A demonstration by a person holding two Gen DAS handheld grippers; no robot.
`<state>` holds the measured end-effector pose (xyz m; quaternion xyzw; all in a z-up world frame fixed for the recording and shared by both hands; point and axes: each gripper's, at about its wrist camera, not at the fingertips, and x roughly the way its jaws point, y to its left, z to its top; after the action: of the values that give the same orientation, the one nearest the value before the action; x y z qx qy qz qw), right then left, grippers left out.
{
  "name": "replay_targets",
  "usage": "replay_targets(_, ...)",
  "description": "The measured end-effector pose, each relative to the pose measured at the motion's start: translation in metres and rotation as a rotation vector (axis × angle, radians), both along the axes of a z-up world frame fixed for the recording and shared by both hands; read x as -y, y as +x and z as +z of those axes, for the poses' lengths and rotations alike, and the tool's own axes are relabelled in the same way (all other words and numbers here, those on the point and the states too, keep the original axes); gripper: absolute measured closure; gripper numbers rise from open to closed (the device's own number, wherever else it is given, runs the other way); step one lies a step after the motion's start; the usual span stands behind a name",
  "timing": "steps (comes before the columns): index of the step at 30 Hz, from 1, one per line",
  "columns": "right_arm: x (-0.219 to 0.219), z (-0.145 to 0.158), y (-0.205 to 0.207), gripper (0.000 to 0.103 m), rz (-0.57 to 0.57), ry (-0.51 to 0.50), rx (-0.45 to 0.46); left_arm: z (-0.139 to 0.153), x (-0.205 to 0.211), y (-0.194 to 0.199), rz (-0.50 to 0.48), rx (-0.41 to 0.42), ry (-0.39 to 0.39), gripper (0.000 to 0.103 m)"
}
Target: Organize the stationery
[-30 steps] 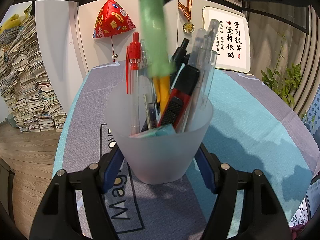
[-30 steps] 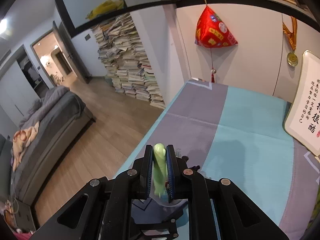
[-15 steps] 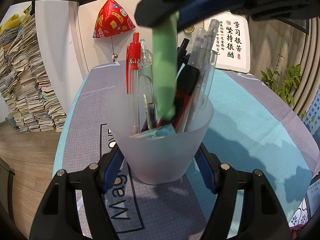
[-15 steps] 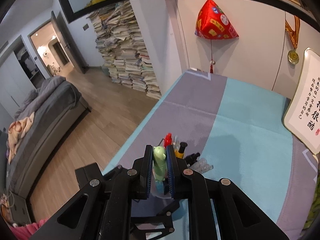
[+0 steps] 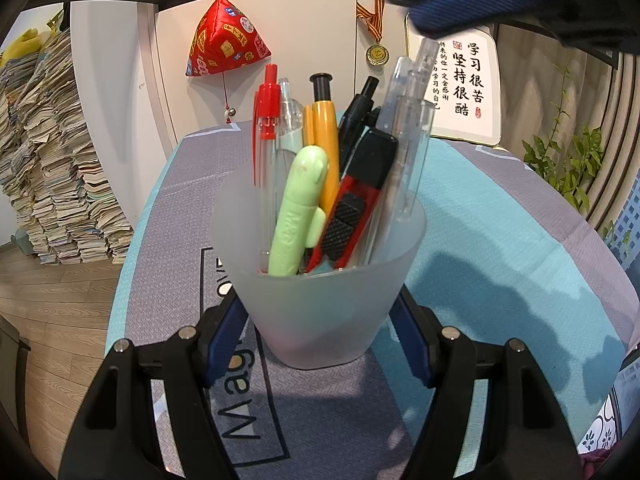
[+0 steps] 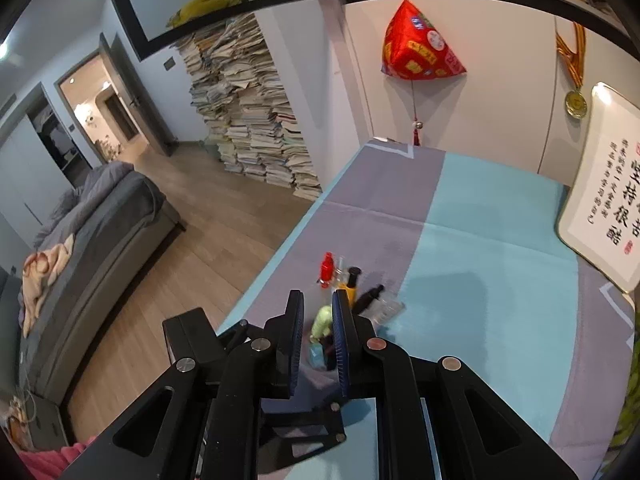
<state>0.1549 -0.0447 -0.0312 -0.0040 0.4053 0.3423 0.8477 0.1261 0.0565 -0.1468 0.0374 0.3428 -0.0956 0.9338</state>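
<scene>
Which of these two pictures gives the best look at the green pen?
The left wrist view: the green pen stands full-length in the frosted cup, facing the camera. The right wrist view shows only its top, seen from above between that gripper's fingers.

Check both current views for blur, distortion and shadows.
Left wrist view: cup and pens sharp, right gripper a dark blur at top; soft shadows on the tablecloth. Right wrist view: strong fisheye bending, cup contents slightly smeared between the fingers.
</scene>
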Motion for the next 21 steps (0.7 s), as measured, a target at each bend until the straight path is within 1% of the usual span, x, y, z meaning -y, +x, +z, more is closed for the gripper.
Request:
replay_targets(4,0.026,-0.005,0.0,0.089,-0.051,0.025,-0.02,0.003,0.0,-0.004,0.004,0.01,0.003,0.033)
replay_targets(8,0.048,-0.012,-0.001,0.089,-0.092,0.05,-0.042,0.009,-0.001,-0.01,0.025,0.049,-0.023,0.034)
replay_targets(12,0.062,-0.022,-0.002,0.089,-0.124,0.046,-0.05,0.016,0.003,-0.005,0.043,0.062,0.003,0.031)
replay_targets(14,0.068,-0.03,-0.002,0.088,-0.133,0.053,-0.067,0.022,0.003,-0.003,0.054,0.065,-0.009,0.03)
replay_targets(16,0.074,-0.037,-0.002,0.088,-0.138,0.064,-0.086,0.027,0.003,-0.003,0.063,0.077,-0.016,0.026)
replay_targets(18,0.078,-0.042,-0.003,0.088,-0.15,0.055,-0.086,0.031,0.004,-0.001,0.074,0.091,0.005,0.025)
replay_targets(21,0.082,-0.052,-0.004,0.088,-0.173,0.008,-0.072,0.032,0.006,0.002,0.087,0.091,0.028,0.025)
